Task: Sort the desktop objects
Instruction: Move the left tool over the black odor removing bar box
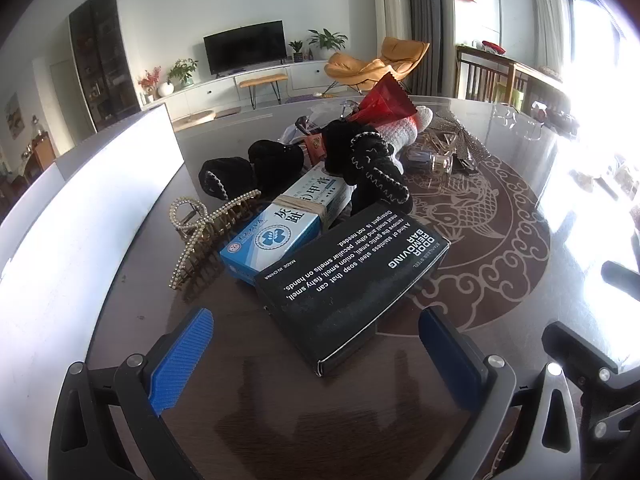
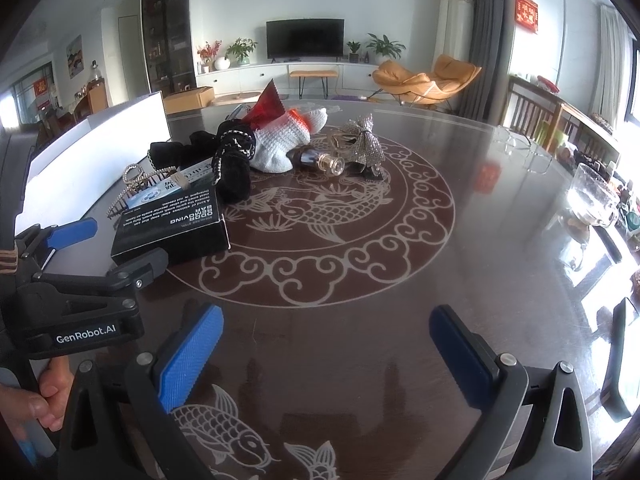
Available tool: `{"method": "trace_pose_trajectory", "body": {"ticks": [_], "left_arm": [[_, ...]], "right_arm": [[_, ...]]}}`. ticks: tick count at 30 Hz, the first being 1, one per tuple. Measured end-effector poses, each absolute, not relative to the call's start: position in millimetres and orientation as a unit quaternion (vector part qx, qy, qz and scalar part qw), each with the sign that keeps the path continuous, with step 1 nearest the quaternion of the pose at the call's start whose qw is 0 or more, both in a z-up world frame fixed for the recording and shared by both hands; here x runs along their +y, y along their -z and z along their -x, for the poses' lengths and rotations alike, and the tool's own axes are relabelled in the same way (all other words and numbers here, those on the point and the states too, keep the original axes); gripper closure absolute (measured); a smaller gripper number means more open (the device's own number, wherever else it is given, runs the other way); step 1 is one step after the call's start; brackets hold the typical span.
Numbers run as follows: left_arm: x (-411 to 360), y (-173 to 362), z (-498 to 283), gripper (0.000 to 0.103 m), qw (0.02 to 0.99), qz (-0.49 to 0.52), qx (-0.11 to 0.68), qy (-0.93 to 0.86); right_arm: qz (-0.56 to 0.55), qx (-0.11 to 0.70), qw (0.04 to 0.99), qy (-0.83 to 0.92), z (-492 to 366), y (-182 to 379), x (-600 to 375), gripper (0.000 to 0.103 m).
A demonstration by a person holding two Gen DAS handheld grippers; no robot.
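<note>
Gaping wide, both ribbed-padded tongs, left (image 1: pixel 316 354) and right (image 2: pixel 326 354), face a matte cardboard box (image 1: pixel 348 284).

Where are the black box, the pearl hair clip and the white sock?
black box (image 1: pixel 352 280), left wrist view, printed top face.
pearl hair clip (image 1: pixel 200 224), left wrist view, its beaded spine.
white sock (image 2: pixel 284 136), right wrist view, knitted middle.

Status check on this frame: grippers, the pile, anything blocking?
Left gripper open, empty, facing black box. Right gripper open, empty over bare table. Pile unsorted: box overlaps blue carton.
</note>
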State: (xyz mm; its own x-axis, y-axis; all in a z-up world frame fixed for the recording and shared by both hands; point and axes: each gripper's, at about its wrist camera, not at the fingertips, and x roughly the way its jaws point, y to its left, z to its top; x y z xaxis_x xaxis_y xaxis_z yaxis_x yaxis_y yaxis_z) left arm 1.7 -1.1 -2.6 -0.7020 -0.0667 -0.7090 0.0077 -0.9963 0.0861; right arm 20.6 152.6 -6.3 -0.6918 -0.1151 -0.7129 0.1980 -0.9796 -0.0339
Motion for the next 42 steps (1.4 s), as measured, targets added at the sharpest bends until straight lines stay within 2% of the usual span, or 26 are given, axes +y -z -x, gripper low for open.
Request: {"method": "trace_pose_trajectory", "body": {"ticks": [21,35,36,42], "left_arm": [[0,14,14,0.000,0.021,-0.428,-0.036,0.903],[-2,20,52,0.000,-0.001,-0.449,0.006,0.894],[0,22,56,0.000,0.006,-0.443,-0.011,0.897],[2,20,95,0.000,0.029,-0.445,0.032,0.894]], "right_arm": [[-0.413,0.064,0.084,0.904,-15,19,148,0.000],[-0.426,0.091,0.067,0.898,5,30,149,0.000],[-0.435,0.083,0.071,0.894,9,31,152,0.000],[-0.451,0.040,0.069,0.889,17,36,169,0.000]]}}
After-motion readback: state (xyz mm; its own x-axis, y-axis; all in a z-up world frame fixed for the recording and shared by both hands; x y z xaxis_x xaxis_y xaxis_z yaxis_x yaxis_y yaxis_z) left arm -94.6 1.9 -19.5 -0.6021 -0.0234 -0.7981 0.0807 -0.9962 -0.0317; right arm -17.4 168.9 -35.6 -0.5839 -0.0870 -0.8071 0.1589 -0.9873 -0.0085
